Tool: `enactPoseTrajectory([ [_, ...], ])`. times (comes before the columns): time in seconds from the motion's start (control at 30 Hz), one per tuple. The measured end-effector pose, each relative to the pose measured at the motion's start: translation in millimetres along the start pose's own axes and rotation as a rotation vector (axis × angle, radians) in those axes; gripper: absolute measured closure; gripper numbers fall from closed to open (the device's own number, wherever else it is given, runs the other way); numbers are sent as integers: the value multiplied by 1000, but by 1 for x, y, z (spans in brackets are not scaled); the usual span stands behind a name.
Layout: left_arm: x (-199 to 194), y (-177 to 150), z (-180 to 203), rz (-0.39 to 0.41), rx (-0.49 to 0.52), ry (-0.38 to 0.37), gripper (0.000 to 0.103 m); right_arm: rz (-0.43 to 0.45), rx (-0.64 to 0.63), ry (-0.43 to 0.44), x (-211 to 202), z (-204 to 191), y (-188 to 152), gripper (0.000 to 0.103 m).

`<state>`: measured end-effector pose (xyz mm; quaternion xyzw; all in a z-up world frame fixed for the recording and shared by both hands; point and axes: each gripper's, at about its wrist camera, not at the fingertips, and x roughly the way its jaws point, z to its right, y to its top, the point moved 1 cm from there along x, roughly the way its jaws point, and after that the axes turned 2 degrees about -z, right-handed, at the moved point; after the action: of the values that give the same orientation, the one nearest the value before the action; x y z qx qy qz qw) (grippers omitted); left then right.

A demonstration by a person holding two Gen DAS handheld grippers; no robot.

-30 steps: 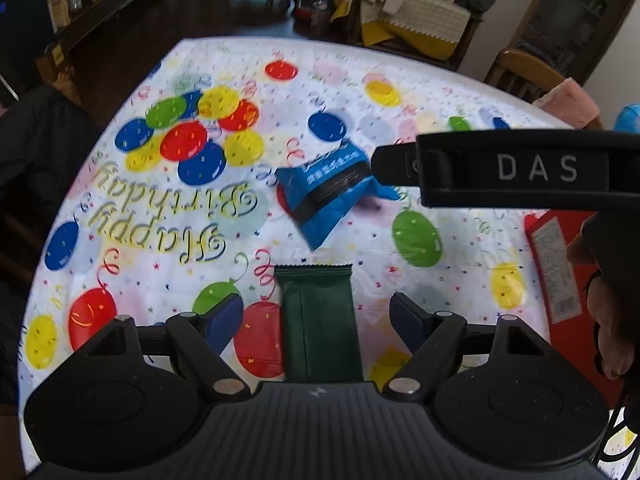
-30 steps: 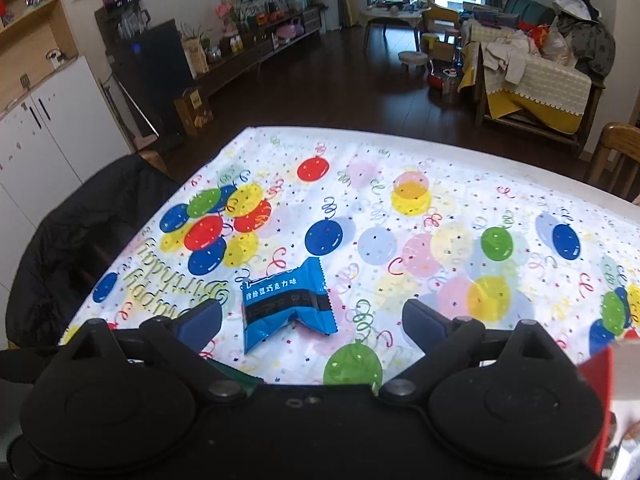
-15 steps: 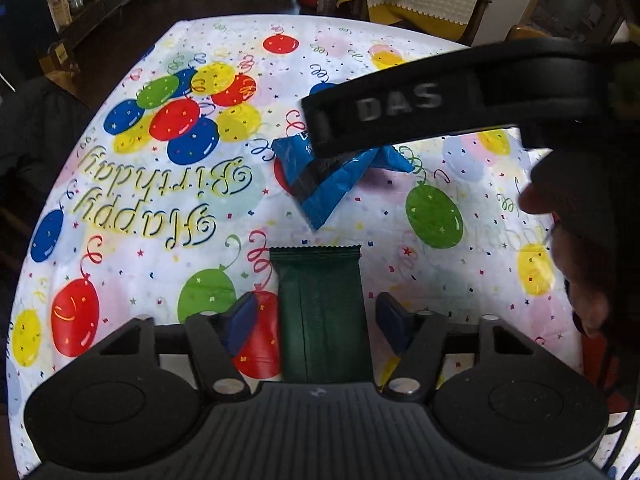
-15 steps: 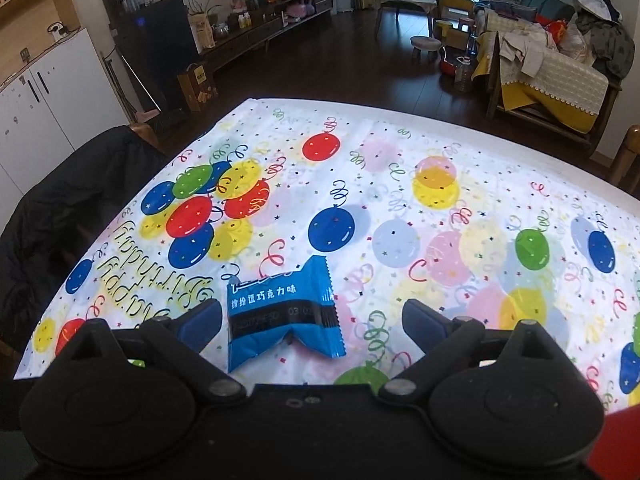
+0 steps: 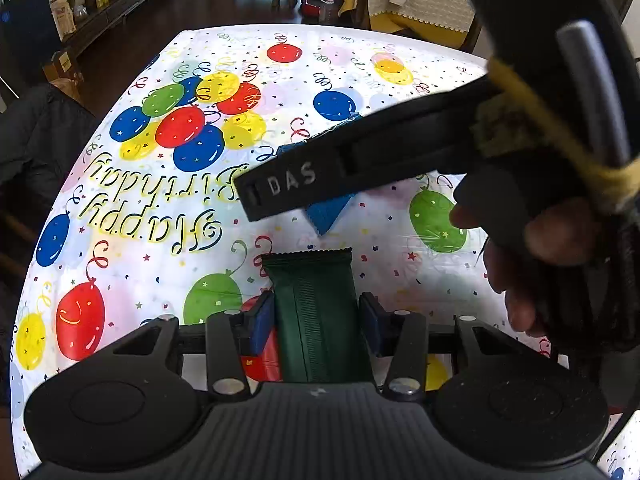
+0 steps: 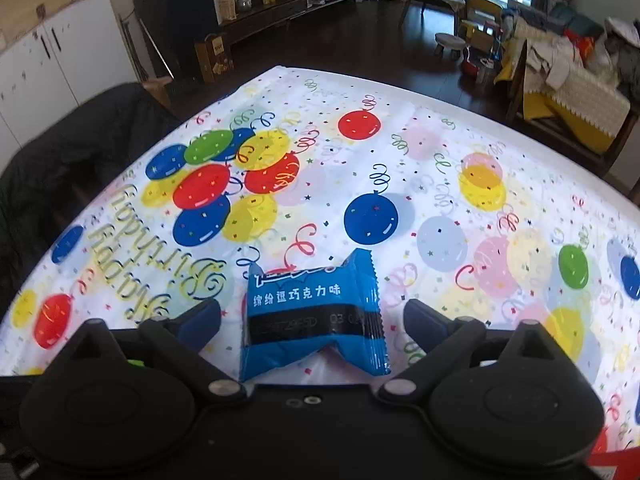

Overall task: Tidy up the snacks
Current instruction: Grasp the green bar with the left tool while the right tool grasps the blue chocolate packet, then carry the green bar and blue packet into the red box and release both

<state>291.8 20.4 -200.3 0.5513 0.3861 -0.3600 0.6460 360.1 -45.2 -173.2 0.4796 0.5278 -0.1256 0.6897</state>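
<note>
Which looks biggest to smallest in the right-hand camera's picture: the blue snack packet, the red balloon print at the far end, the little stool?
1. blue snack packet, though it's nearest the camera
2. red balloon print
3. stool, farthest away

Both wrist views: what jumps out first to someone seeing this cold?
The loud balloon "Happy Birthday" tablecloth fills both views. In the left wrist view, the left gripper, whose jaws have just been closing, has its blue pads at the sides of a dark green snack wrapper. In the right wrist view, a blue snack packet lies on the cloth between the wide-open fingers of the right gripper.
</note>
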Motion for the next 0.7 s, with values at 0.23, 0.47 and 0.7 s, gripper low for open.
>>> enactPoseTrajectory([
  [0.23,-1,-1,-2,4,-12,-6,58,-27,-12,-15,-1,3,-3,46],
  [0.47,-10,-1,-5,7,-30,-5,59,9,50,-14,-28,19,-10,48],
  [0.7,-29,-2,-9,20,-47,-18,59,48,104,-17,-70,28,-24,48],
])
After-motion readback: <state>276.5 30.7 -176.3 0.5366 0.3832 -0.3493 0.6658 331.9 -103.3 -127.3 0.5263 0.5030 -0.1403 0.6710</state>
